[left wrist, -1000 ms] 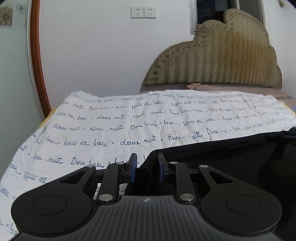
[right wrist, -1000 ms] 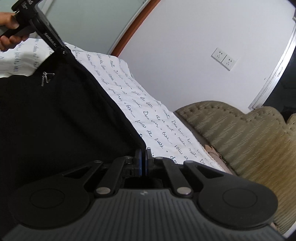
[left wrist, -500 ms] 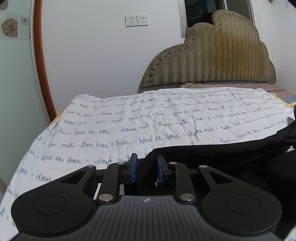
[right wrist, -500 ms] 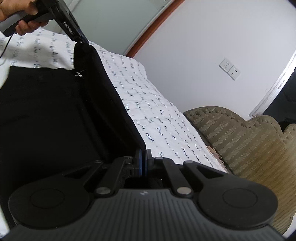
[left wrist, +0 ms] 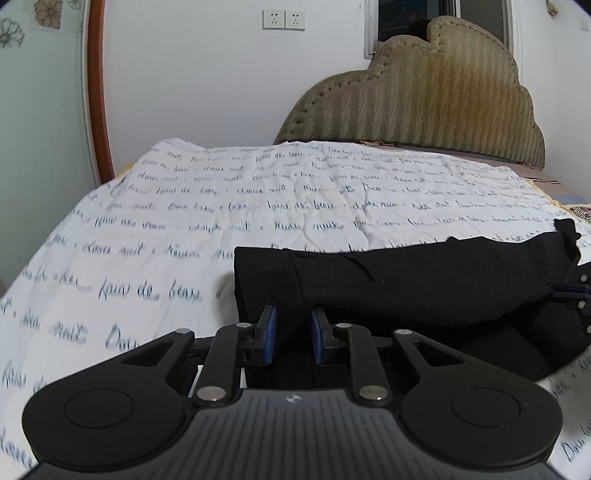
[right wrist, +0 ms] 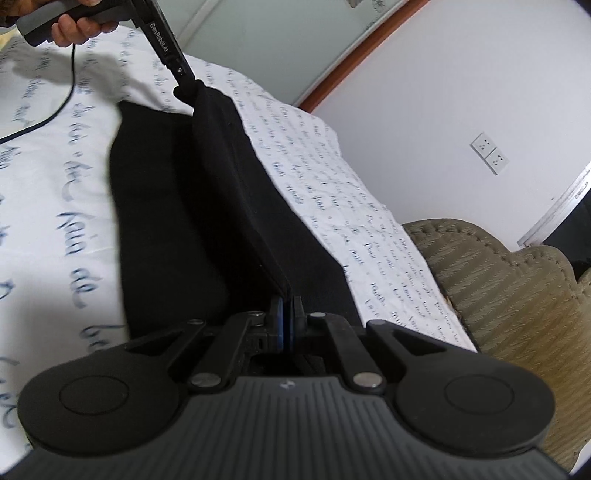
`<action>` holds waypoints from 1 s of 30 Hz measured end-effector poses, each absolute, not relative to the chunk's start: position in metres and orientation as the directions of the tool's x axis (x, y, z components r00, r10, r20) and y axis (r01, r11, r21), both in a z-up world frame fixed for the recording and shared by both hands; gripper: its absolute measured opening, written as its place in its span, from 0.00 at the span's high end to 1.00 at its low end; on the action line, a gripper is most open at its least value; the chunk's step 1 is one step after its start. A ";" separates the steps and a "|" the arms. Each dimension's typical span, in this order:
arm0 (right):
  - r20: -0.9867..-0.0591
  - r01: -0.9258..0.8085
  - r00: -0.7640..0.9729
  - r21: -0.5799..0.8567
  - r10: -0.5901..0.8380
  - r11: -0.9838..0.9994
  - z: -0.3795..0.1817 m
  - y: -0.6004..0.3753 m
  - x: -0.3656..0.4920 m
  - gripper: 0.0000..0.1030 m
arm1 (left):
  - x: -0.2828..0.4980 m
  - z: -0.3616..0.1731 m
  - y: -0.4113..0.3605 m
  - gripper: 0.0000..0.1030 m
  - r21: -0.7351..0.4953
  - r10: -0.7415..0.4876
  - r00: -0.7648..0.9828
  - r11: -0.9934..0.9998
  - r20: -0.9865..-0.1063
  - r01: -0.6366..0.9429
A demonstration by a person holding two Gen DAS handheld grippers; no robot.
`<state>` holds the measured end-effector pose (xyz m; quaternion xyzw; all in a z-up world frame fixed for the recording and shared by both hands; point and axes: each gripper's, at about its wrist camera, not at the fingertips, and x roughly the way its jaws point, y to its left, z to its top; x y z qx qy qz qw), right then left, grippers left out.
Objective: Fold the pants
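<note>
Black pants (left wrist: 406,280) lie on a bed under a white sheet (left wrist: 221,192) printed with blue handwriting. One edge of the pants is lifted and doubled over the rest. My left gripper (left wrist: 293,326) is shut on the near left corner of that edge, with black cloth between its blue pads. In the right wrist view the pants (right wrist: 177,206) stretch away from my right gripper (right wrist: 287,321), which is shut on the other end of the raised edge. The left gripper (right wrist: 184,81) pinches the far corner there, held by a hand (right wrist: 74,24).
An olive padded headboard (left wrist: 424,92) stands at the far end of the bed, against a white wall with two sockets (left wrist: 283,19). An orange door frame (left wrist: 98,92) rises at the left. A dark cable (right wrist: 55,110) trails over the sheet (right wrist: 55,192).
Both grippers have carried the raised pants edge across the bed and a little lower. The cloth now folds over itself, and more white sheet shows beside the pants.
</note>
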<state>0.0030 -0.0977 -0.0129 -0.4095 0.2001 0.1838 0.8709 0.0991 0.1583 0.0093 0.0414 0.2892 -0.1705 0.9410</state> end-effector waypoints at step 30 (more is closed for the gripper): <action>-0.482 -0.562 0.817 -0.542 0.317 0.625 0.009 -0.052 -0.067 0.85 | 0.063 0.011 0.184 0.81 -0.035 -0.112 0.779 0.993 -0.617 0.115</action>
